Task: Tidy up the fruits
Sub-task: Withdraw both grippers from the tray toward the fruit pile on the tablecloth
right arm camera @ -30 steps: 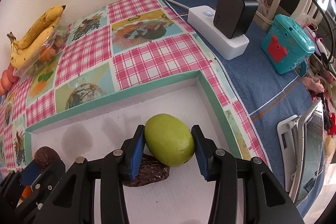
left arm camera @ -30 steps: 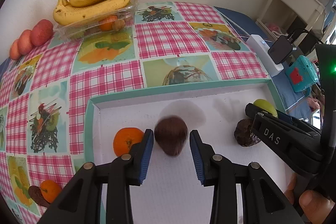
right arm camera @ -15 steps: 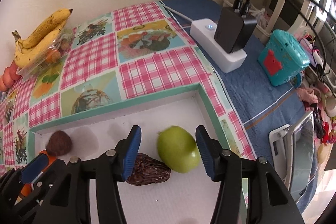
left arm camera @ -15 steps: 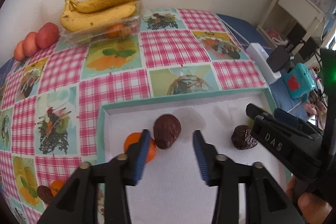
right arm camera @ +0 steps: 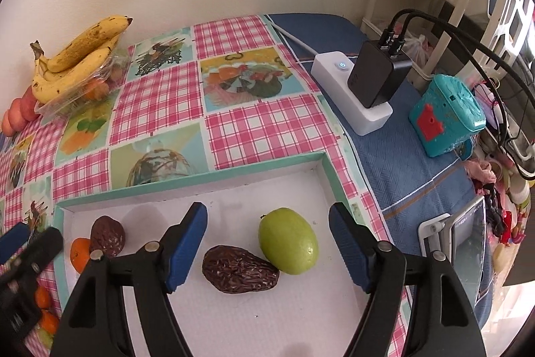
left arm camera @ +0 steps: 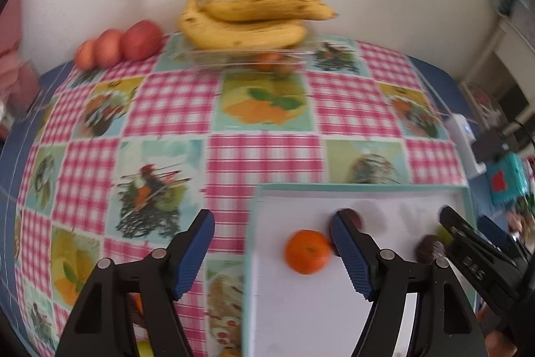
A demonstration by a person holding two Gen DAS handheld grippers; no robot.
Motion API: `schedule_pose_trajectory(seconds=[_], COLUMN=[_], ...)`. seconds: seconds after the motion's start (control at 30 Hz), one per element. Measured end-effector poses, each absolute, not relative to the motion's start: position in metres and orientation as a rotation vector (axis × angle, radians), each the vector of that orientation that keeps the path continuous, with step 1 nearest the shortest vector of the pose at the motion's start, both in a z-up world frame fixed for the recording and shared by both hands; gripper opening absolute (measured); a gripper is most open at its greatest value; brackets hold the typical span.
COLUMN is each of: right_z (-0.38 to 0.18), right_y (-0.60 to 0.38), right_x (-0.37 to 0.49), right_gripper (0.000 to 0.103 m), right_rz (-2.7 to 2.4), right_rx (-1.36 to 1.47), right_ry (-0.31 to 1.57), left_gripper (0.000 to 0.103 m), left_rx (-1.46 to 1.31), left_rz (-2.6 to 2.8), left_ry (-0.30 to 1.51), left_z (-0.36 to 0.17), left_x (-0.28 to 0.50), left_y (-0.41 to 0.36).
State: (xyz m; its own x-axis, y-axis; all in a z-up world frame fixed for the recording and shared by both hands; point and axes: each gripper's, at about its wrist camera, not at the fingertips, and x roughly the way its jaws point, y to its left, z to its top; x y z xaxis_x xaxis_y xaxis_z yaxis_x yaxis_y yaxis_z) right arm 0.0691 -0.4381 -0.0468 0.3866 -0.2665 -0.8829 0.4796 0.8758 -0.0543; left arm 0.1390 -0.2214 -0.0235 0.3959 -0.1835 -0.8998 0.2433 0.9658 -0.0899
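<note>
Shallow white tray with a teal rim (right arm camera: 187, 186) on a pink-checked, fruit-printed tablecloth (right arm camera: 267, 126), serving as the collecting place for the fruits. Four pieces already lie in it: a smooth green oval fruit (right arm camera: 288, 240) touching a wrinkled dark-brown fruit (right arm camera: 239, 269) near the right wall, and a round orange mandarin (left arm camera: 307, 251) beside a second dark wrinkled fruit (right arm camera: 107, 236) at the left. The right gripper (right arm camera: 267, 246) points steeply down over the green fruit, its blue-padded jaws opening, clear of it on both sides. The left gripper (left arm camera: 272, 251), jaws also opening and empty, straddles the tray's left rim. Yellow bananas (left arm camera: 247, 22) wait at the wall.
</note>
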Motion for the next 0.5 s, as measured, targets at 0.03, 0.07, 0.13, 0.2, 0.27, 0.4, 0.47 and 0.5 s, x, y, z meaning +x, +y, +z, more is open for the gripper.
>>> schedule_pose_trajectory(seconds=[0.03,0.07,0.13,0.2,0.27,0.4,0.47,0.5], right_z=[-0.047,-0.047,-0.047,-0.047,-0.045,-0.042,-0.039,-0.037], right_y=[-0.437,-0.437,-0.435,-0.434,-0.431,-0.422,-0.416,-0.412], right_x=[0.069,0.070,0.070,0.071,0.073,0.077,0.080,0.082], right_gripper=[0.076,0.076,0.076,0.076,0.076,0.076,0.076,0.076], right_rz=[-0.479,-0.479,-0.477,-0.476,-0.472,-0.445,-0.432,-0.426], right_rx=[0.221,0.219,0.217,0.214,0.212,0.223,0.215,0.209], right_ry=[1.078,1.079,1.081,1.082,1.082,1.081,1.079,1.078], left_gripper=[0.077,0.077,0.081,0.082,0.083,0.083,0.083,0.083], left_rx=[0.054,0.047,0.037,0.023,0.006,-0.017,-0.027,-0.031], left_rz=[-0.259,-0.238,-0.208,-0.189,-0.176,-0.151,-0.141,-0.139], left_ry=[1.133,1.135,1.136,1.137,1.139,1.149,1.151,1.151], left_z=[-0.025,-0.026,-0.027,-0.028,-0.028,-0.030,-0.030,-0.029], left_x=[0.140,0.144,0.147,0.151,0.154,0.159,0.161,0.162], left_y=[-0.218,-0.213,-0.205,-0.197,-0.189,-0.178,-0.173,-0.172])
